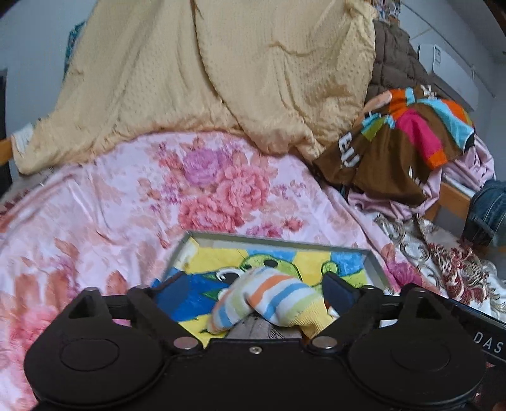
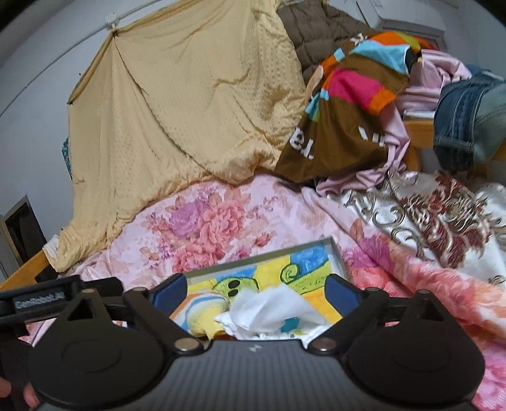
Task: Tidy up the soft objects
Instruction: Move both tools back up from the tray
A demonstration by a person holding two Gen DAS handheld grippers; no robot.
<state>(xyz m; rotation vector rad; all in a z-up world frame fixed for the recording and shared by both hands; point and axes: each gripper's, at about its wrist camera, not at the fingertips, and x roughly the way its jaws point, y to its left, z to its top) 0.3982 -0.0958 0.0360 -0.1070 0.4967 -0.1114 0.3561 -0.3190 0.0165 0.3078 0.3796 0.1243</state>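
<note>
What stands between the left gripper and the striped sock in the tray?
Nothing visible does. The striped sock lies in the tray, directly between the spread fingers of the left gripper, with no other item in front of it. The pads are clear of it.

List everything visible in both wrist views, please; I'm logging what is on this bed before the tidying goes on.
striped sock: 1, white with orange, blue, green and yellow bands, in the tray
white cloth: 1, crumpled, in the tray right of the sock
tray: 1, grey rim, cartoon-frog towel lining, on the bed
floral bedcover: 1, pink, under the tray
quilt: 1, pale yellow, draped at the back
striped garment: 1, brown with pink, orange and blue, back right
quilted jacket: 1, brown, behind the garment
jeans: 1, blue denim, far right
patterned fabric: 1, white, red and gold, right
left gripper: black, jaws open over the sock
right gripper: black, jaws open over the cloth
</note>
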